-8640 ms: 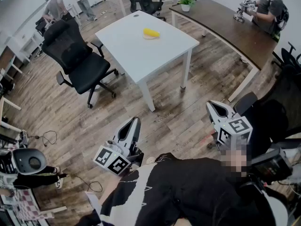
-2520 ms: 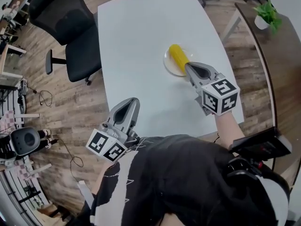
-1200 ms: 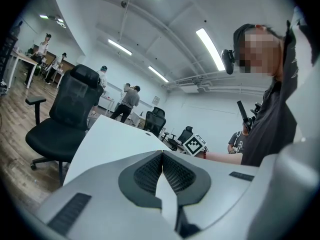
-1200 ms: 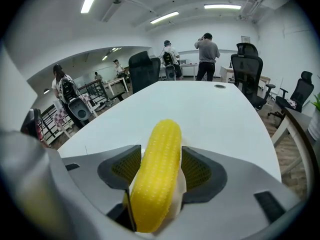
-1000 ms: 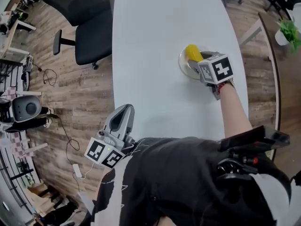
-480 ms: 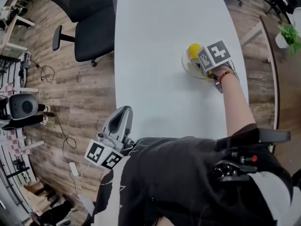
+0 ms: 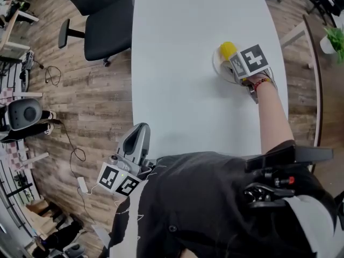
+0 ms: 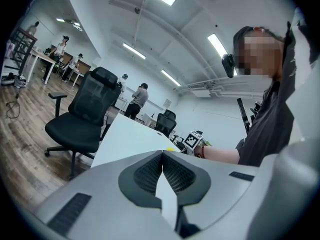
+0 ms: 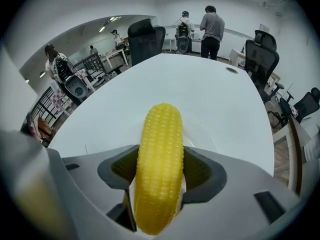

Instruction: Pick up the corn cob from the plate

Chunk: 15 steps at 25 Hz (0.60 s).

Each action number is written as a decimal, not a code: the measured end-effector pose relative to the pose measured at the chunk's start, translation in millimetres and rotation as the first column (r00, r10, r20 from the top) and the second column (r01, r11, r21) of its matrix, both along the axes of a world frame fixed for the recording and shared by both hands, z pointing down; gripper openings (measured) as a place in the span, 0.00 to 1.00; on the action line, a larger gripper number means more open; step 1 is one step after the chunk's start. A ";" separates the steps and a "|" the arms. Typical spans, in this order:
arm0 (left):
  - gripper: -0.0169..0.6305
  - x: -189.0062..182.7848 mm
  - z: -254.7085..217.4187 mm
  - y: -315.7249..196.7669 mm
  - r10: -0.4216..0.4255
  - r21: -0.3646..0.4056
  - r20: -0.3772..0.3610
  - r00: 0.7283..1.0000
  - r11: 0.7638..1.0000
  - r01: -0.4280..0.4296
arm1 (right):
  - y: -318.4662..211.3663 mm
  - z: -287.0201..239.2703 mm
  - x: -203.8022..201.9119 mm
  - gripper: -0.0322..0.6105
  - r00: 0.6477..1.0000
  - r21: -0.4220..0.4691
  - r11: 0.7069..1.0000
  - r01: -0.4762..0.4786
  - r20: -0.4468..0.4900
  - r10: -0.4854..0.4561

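The yellow corn cob (image 9: 160,169) sits lengthwise between the jaws of my right gripper (image 9: 159,173), which is shut on it. In the head view the corn cob (image 7: 227,49) sticks out past the right gripper (image 7: 232,59) over the small white plate (image 7: 217,70) on the white table (image 7: 183,63). The plate (image 9: 202,140) shows just under the cob; I cannot tell whether the cob still touches it. My left gripper (image 7: 140,132) hangs low beside the person, off the table's near edge. In its own view the left gripper (image 8: 162,156) is shut on nothing.
A black office chair (image 7: 105,26) stands at the table's far left side, also seen as the chair (image 8: 85,114). A dark wooden table (image 7: 314,63) with a potted plant (image 7: 336,36) lies to the right. People (image 9: 212,24) stand beyond the table's far end.
The person came up to the table and the right gripper reached the plate and shut on the cob. Since half a second ago it holds the cob, barely shifted. The left gripper stayed low.
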State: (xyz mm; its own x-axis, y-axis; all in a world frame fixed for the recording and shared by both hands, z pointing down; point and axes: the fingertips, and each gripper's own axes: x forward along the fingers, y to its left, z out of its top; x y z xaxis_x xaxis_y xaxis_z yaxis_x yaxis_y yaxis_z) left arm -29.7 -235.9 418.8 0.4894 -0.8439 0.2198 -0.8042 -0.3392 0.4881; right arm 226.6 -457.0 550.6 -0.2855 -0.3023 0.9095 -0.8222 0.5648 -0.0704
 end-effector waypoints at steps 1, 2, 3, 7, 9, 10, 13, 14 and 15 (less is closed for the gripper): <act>0.05 -1.8 1.7 3.1 -0.008 -0.007 -0.001 1.000 1.000 0.008 | 0.1 -0.9 -0.3 0.45 1.000 0.010 1.000 -0.006 0.013 0.006; 0.05 -3.5 3.0 5.3 -0.016 -0.012 -0.001 1.000 1.000 0.016 | -0.3 -1.9 -0.1 0.45 1.000 0.019 1.000 -0.011 0.025 0.011; 0.05 -4.8 3.8 6.5 -0.025 -0.016 -0.001 1.000 1.000 0.025 | -1.1 -3.0 0.4 0.45 0.999 0.026 1.000 -0.016 0.035 0.015; 0.05 -7.6 6.3 12.3 -0.064 -0.017 -0.006 0.998 0.998 0.064 | -2.6 -3.8 -0.5 0.45 0.999 0.031 0.999 -0.009 0.051 0.008; 0.05 -7.8 8.6 19.1 -0.077 -0.021 -0.005 0.997 0.997 0.077 | -1.6 -4.4 -1.2 0.45 0.997 0.035 0.999 -0.023 0.080 0.020; 0.05 -7.7 9.4 22.7 -0.081 -0.025 -0.003 0.997 0.996 0.081 | -1.4 -5.3 -0.8 0.45 0.994 0.036 0.999 -0.039 0.104 0.035; 0.05 -9.9 7.2 28.6 -0.088 -0.030 0.008 0.996 0.996 0.089 | -2.5 -8.2 0.6 0.45 0.983 0.047 0.995 -0.086 0.165 0.078; 0.05 -11.3 5.1 29.0 -0.091 -0.027 0.012 0.996 0.995 0.091 | -3.0 -9.5 0.6 0.45 0.981 0.056 0.994 -0.095 0.175 0.084; 0.05 -12.6 3.0 28.7 -0.092 -0.023 0.015 0.996 0.995 0.092 | -3.1 -11.4 0.0 0.45 0.979 0.066 0.993 -0.102 0.186 0.088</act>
